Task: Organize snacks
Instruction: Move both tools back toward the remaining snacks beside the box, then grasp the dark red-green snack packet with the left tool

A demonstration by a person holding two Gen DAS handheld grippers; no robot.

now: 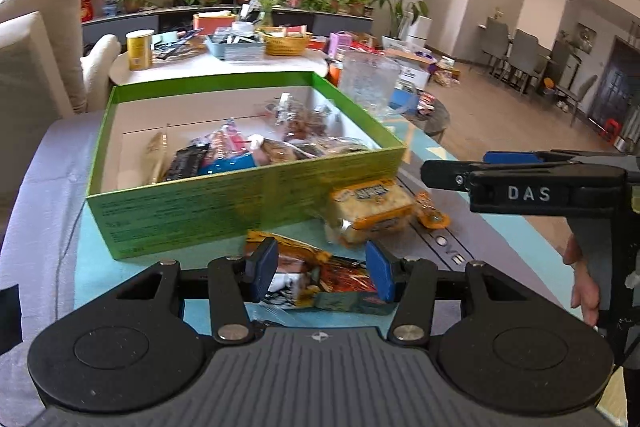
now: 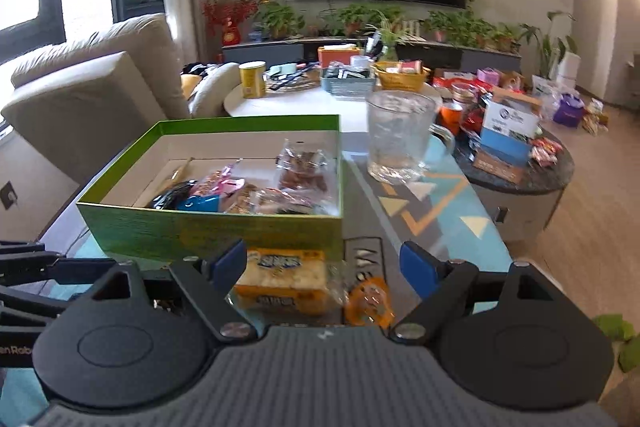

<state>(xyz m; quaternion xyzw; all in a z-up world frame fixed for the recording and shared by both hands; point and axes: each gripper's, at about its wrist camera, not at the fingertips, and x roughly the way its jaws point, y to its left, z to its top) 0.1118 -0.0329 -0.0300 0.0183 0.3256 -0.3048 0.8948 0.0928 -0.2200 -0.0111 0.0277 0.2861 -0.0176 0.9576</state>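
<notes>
1. Blue-padded and spread apart, the fingers of the left gripper (image 1: 320,273) straddle a crinkled orange-and-red foil snack packet (image 1: 320,281) lying on the patterned teal table mat (image 1: 132,275); the pads flank the packet without visibly pressing it, a stance that suggests a pick-up being lined up.

2. Just beyond, a clear-wrapped pack of pale crackers with an orange label (image 2: 280,281) lies against the front wall of the green cardboard box (image 2: 200,227), with a small round orange-wrapped sweet (image 2: 370,301) beside it. Both sit between the wide-open, empty fingers of the right gripper (image 2: 324,269), likely its next target.

3. Several wrapped snacks already fill the box's white interior, so the sorting appears well under way; the three loose items outside look like what remains.

4. A textured clear glass tumbler (image 2: 398,141) stands just right of the box, close enough to be knocked during a lift toward it.

5. One bare hand (image 1: 582,283) grips the right tool's handle.
</notes>
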